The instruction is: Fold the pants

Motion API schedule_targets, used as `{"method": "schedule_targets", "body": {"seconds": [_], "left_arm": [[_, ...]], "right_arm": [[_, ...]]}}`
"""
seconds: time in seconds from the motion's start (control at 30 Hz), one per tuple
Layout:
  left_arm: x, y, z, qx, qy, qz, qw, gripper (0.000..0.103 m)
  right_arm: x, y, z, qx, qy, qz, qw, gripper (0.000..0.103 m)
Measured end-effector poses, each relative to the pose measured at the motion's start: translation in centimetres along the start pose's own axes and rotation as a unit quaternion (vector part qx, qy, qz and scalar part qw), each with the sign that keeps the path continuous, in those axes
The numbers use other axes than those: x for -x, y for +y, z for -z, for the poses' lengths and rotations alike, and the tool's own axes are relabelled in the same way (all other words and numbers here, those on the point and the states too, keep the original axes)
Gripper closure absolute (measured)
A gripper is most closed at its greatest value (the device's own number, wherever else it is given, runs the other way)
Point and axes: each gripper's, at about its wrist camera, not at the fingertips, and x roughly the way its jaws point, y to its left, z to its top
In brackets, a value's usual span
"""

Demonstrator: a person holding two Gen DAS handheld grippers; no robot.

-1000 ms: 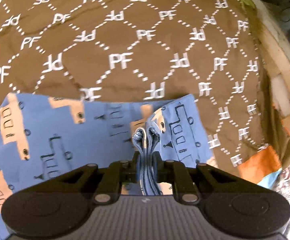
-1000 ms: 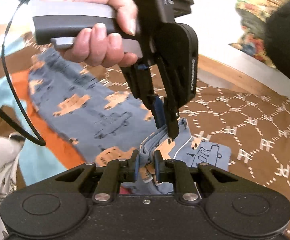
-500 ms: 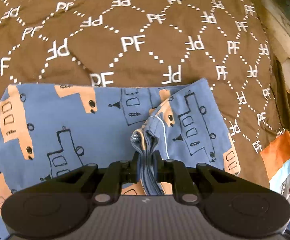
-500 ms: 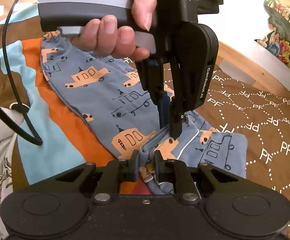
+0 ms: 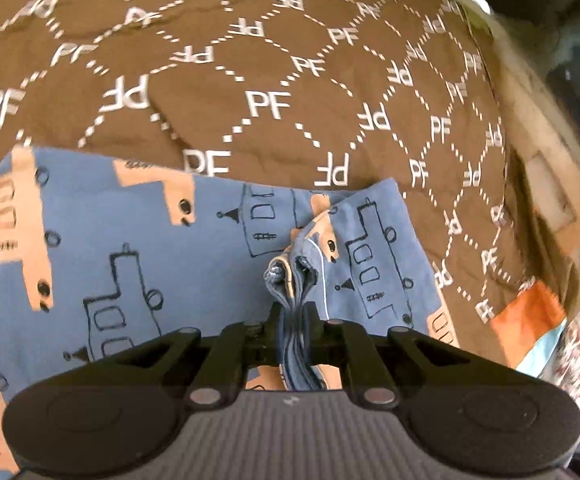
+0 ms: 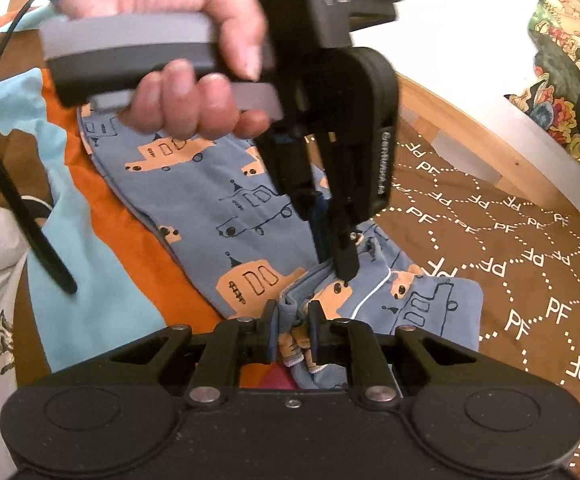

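The blue pants (image 5: 101, 248) with orange vehicle prints lie on a brown quilt (image 5: 249, 60). My left gripper (image 5: 294, 312) is shut on a bunched edge of the pants. It also shows in the right wrist view (image 6: 338, 256), held in a hand, pinching the same fabric just beyond my right gripper. My right gripper (image 6: 293, 320) is shut on the bunched edge of the pants (image 6: 217, 208), close to the left one. The pants stretch away to the upper left in the right wrist view.
The brown quilt (image 6: 510, 240) has white "PF" marks. An orange and light blue cloth (image 6: 101, 264) lies under the pants at the left. A wooden bed frame (image 6: 462, 136) runs at the right. A black cable (image 6: 5, 168) hangs at the left.
Both grippers keep hold of the pants edge. The views shifted a little and the pants lie a bit lower and flatter on the quilt than one second ago.
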Motion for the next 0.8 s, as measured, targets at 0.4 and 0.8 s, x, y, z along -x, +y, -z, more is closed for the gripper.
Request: {"method": "schedule_targets", "body": {"seconds": [0.4,0.8], "left_arm": [[5.0,4.9,0.4,0.029,-0.023,0.004,0.9993,0.095],[9.0,11.8,1.8,0.048,-0.015,-0.035,0.9981,0.094]], "right_arm": [[-0.5,1.9,-5.9,-0.012,-0.025,-0.038,0.999,0.087],[-4.0,7.2,-10.3,-0.002,-0.034,-0.135,0.99,0.087]]}}
